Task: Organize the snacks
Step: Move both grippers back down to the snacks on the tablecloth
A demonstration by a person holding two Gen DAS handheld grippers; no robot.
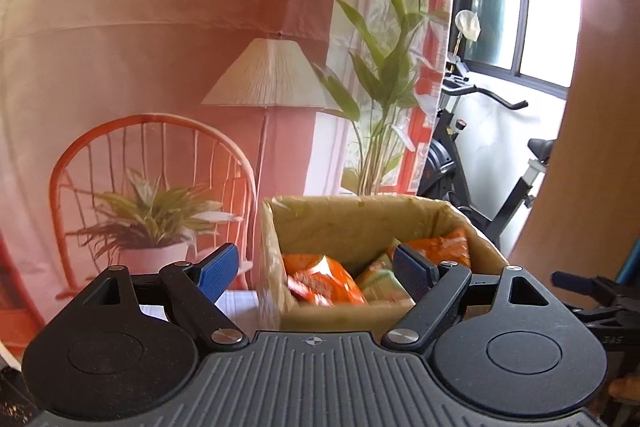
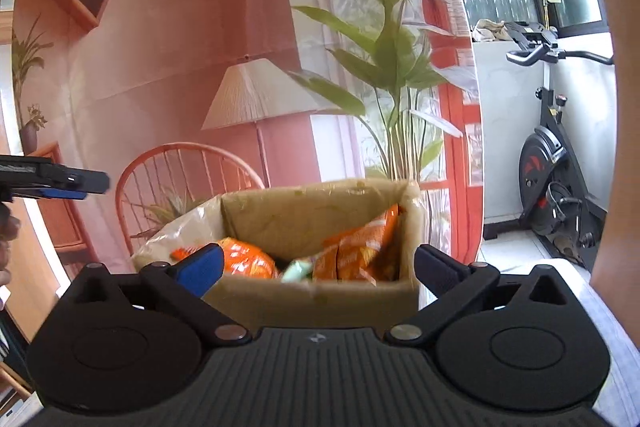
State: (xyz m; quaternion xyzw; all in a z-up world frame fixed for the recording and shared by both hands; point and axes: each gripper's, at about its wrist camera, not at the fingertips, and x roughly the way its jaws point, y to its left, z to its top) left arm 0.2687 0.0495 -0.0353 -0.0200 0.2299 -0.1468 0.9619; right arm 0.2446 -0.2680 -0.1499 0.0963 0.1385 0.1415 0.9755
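Observation:
A brown cardboard box stands in front of both grippers and holds several orange snack packets and a pale green packet. My left gripper is open and empty, held just before the box's near rim. In the right wrist view the same box holds orange packets and a pale green one. My right gripper is open and empty, its fingers spread about as wide as the box. The left gripper's tip shows at the left edge.
A printed backdrop with a chair, lamp and plants hangs behind the box. An exercise bike stands at the right by a window. A wooden panel rises at the right. The other gripper shows at the right edge.

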